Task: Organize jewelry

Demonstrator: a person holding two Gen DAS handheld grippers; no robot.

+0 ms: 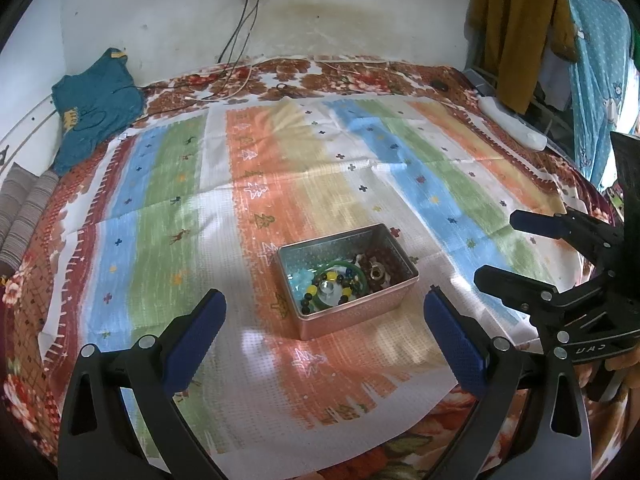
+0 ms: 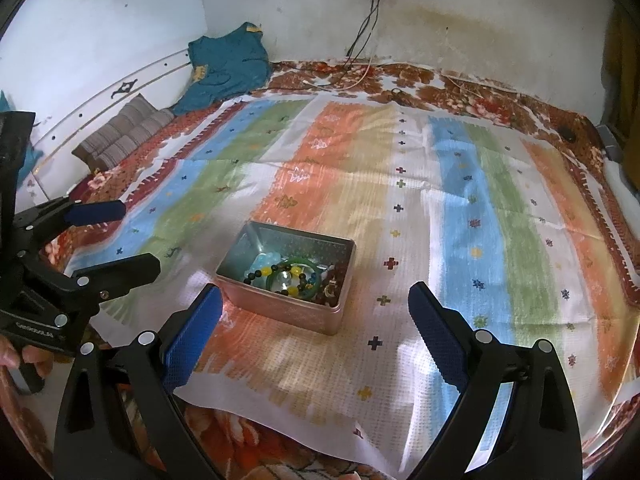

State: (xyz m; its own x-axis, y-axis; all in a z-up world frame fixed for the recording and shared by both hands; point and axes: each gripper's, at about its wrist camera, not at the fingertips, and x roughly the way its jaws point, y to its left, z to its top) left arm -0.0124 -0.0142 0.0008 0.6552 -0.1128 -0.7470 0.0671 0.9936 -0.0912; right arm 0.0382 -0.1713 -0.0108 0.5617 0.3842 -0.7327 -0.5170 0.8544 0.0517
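Since every piece of jewelry in sight lies inside the metal tin [image 1: 347, 276], and nothing rests on the striped cloth [image 1: 256, 184] around it, the sorting looks either finished or not yet begun; the pictures alone do not settle which. Inside the tin a green bangle [image 1: 340, 280] circles a strand of yellow and dark beads [image 1: 320, 294], pale blue beads sit at the tin's left end, and darker brown pieces crowd its right end.

Both tools hover short of the tin and carry nothing. The left gripper [image 1: 324, 332] has its blue pads [image 1: 200, 336] spread wide, with the tin just beyond the gap between them. The right gripper [image 2: 316, 328] is likewise spread wide and empty, the tin [image 2: 288, 276] just beyond its left pad.

From the left wrist, the right gripper [image 1: 504, 248] shows side-on to the right of the tin, and a brown garment [image 1: 516, 28] hangs far beyond the tin to the right. From the right wrist, the left gripper [image 2: 128, 236] appears to the left of the tin with fingertips of the hand [image 2: 24, 356] on its handle, and striped cushions [image 2: 124, 136] lie well beyond the tin against the wall, which the other view cuts to a sliver.
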